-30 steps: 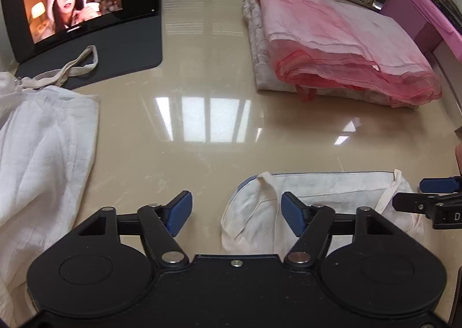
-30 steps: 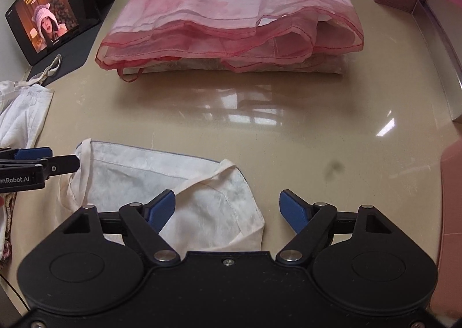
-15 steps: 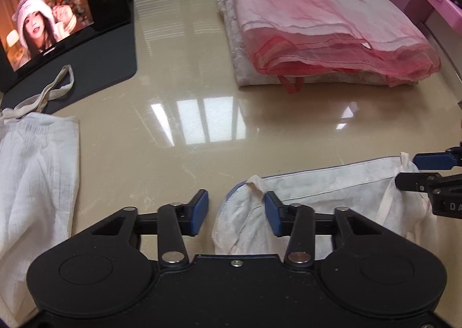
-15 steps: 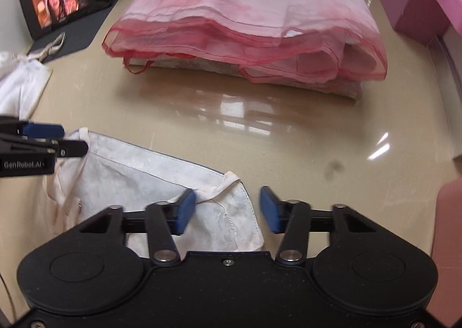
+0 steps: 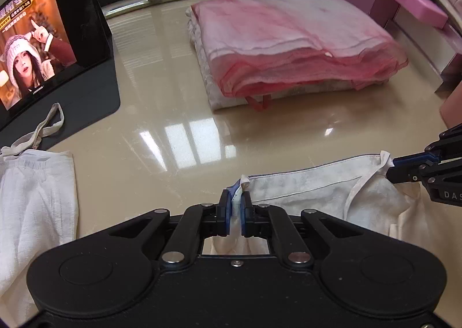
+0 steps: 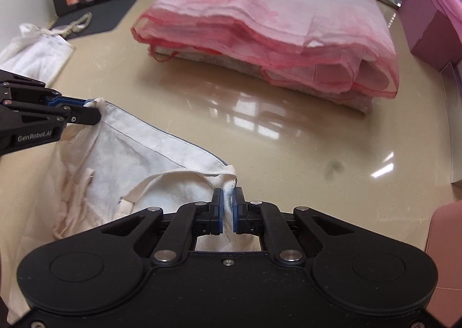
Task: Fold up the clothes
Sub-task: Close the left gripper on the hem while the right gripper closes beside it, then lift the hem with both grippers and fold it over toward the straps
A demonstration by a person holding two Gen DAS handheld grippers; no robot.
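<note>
Left tongs (image 5: 237,203) and right tongs (image 6: 228,200) each pinch a top corner of the white garment (image 6: 138,160), soft, limp, light, best held at corners

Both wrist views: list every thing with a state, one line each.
Left hand-held gripper: shut on white garment's corner.
Right hand-held gripper: shut on the other corner.
White garment: unfolded, corners pinched.
Pink stack: folded.
Tablet: on, propped upright.
White trousers: unfolded.
</note>
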